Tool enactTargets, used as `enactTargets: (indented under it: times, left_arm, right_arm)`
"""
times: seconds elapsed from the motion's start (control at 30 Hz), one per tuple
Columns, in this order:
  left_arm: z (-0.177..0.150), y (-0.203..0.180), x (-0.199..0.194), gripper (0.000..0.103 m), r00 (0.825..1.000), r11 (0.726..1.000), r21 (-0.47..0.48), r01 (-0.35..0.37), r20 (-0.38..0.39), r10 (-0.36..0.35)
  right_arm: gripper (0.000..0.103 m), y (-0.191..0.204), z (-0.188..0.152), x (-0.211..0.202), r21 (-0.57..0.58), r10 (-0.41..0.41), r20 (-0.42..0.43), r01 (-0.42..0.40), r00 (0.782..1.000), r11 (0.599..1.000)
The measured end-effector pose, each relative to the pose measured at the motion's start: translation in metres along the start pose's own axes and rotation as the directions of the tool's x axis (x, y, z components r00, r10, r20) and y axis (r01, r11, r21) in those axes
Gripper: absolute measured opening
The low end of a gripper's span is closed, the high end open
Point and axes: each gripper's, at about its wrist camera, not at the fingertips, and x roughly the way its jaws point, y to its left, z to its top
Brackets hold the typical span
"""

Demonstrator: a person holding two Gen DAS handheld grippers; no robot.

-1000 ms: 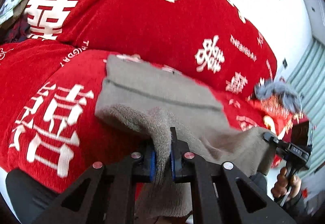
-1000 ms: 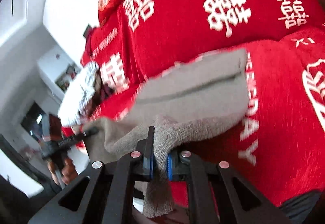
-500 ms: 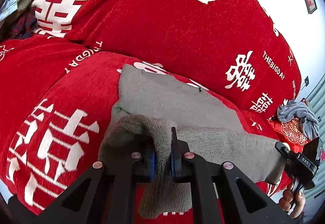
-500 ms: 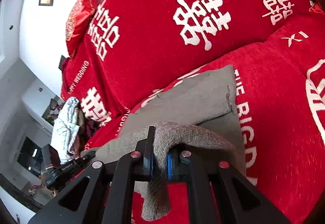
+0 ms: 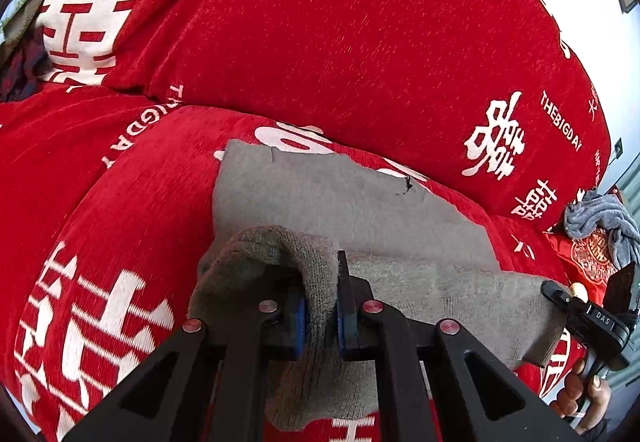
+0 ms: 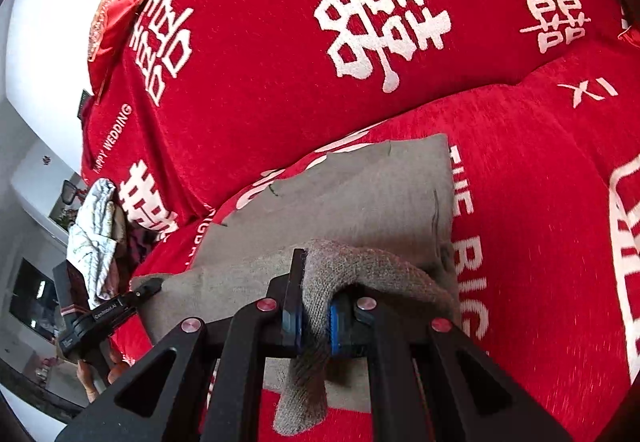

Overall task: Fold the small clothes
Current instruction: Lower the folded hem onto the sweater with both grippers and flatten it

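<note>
A: Garment point(image 5: 352, 201), grey knit: it lies on the seat of the red sofa point(image 5: 320, 41), its far part flat against the cushion, its near edge lifted and doubled back over that flat part. Its long axis runs side to side, parallel to the sofa back.

B: And which way does the free edge point?

A: Away from us, toward the backrest; the raw far hem lies just short of the seat crease.

B: The tools?

A: Left gripper point(image 5: 322, 306) is pinched narrow on the near edge at the left corner; cloth hangs down between its blue pads point(image 5: 298, 322). Right gripper point(image 6: 314, 322) is likewise clamped on the same edge at the other corner. Each is seen small in the other's view, so the edge is stretched between them.

B: Which hand is nearer the fold line?

A: Neither, by my judgement; they stand level. The next move would seem to turn on laying the held edge down squarely on the flat part.
</note>
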Motion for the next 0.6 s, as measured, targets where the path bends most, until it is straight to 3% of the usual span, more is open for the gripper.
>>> enactTargets:
  times: [0.33,0.6]
  left_arm:
    - [0.024,-0.005,0.029,0.012,0.999,1.000,-0.002,-0.022,-0.026,0.022]
    - [0.023,0.005,0.067,0.012,0.994,0.999,-0.008,-0.054,-0.101,0.053]
  right_arm:
    - [0.010,-0.002,0.029,0.022,-0.016,-0.025,-0.013,0.025,1.000,1.000]
    - [0.010,-0.023,0.023,0.049,0.009,-0.081,-0.060,0.082,0.995,0.997]
